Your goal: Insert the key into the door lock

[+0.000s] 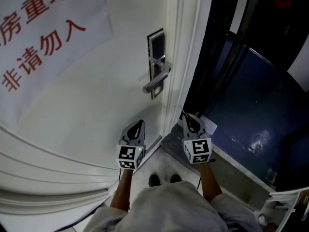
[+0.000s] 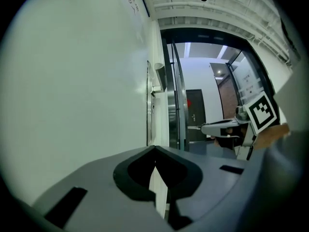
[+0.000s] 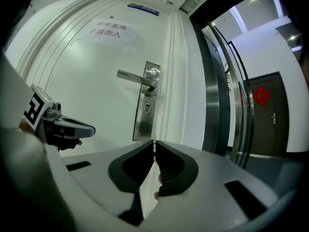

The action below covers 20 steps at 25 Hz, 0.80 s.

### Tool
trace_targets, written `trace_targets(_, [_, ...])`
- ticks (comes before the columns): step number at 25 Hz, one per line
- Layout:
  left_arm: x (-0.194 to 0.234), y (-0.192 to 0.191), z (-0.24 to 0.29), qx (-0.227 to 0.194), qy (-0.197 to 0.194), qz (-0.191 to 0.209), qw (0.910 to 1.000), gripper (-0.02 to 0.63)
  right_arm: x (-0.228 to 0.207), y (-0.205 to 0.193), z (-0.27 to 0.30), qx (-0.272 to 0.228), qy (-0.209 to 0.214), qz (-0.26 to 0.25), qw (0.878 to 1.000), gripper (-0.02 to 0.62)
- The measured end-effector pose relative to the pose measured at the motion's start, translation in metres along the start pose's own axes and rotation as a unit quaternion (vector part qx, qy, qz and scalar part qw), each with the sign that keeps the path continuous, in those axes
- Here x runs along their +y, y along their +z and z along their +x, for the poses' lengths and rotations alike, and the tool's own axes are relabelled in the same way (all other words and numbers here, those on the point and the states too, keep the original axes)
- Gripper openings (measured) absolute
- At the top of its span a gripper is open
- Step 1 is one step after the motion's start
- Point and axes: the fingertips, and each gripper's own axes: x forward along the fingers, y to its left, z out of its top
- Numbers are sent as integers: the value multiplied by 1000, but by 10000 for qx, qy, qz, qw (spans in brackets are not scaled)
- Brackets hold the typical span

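Claws both point level toward a white door. The right claw is pressed together on the key – only a thin sliver of metal pokes out at its tips. It hangs just off the door's open edge, below the lock plate and clearly apart from it. The keyhole sits in that plate under the lever handle, near the door's open edge. The left claw is pressed together with nothing between its pads – it sits in front of the door's face, low and beside the right one. A paper notice with red characters is stuck on the door, well away from the lock.
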Motion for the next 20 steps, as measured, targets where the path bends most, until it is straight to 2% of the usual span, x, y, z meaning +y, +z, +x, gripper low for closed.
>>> trace_targets(13, [0,15,18,-46,810,145,9966,18,-39,-2,16,-178,594,38,9981,29])
trace_targets(20, [14,20,-5,-103,1307,122,9913,17,-21,13,34,-375,1046,-54,9938,29])
